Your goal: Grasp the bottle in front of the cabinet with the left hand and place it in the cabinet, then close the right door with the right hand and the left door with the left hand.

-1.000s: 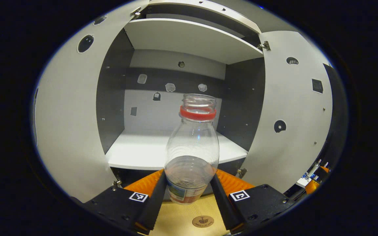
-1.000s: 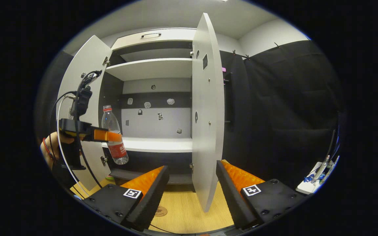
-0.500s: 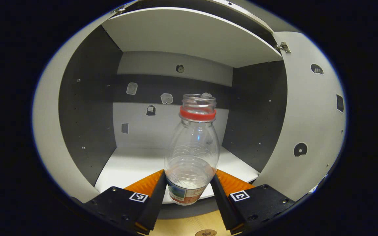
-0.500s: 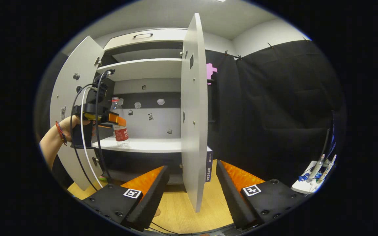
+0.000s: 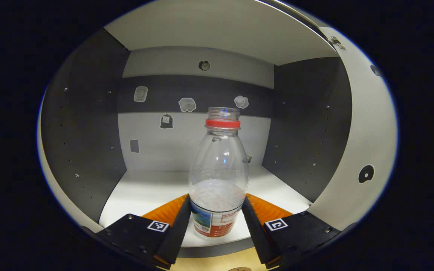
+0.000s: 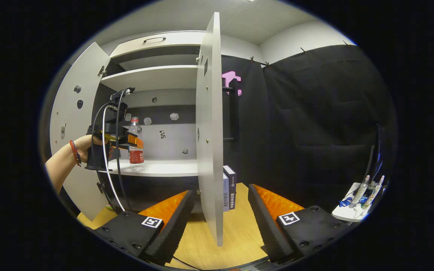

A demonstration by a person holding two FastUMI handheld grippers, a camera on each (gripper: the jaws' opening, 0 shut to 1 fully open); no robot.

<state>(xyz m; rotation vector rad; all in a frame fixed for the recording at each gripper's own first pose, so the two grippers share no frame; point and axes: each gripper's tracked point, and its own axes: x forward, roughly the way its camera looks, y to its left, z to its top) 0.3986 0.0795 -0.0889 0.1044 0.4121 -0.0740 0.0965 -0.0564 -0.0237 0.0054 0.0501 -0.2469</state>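
Over the last second the bottle (image 5: 219, 177) has travelled from in front of the cabinet (image 6: 153, 77) to well inside it, and it now sits low over the white shelf (image 5: 145, 192), with its base at or just above the board; from the right gripper view it looks to be resting on the shelf near the front edge, though I can't be sure it bears its own weight yet. So the placing step seems nearly finished, and only the letting-go is left before the doors.

The left gripper (image 5: 217, 222) is pinching the bottle low on its body, both fingers pressed against the label band, bottle upright between them. Seen from the right gripper view, the hand (image 6: 89, 145) holding that gripper reaches in level from the left side of the cabinet, forearm stretched out past the left door (image 6: 74, 124).

The right gripper (image 6: 217, 222) hangs back in front of the cabinet, fingers spread with nothing between them but the edge of the right door (image 6: 210, 128), which stands wide open, edge-on. It looks lined up for the push on that door.
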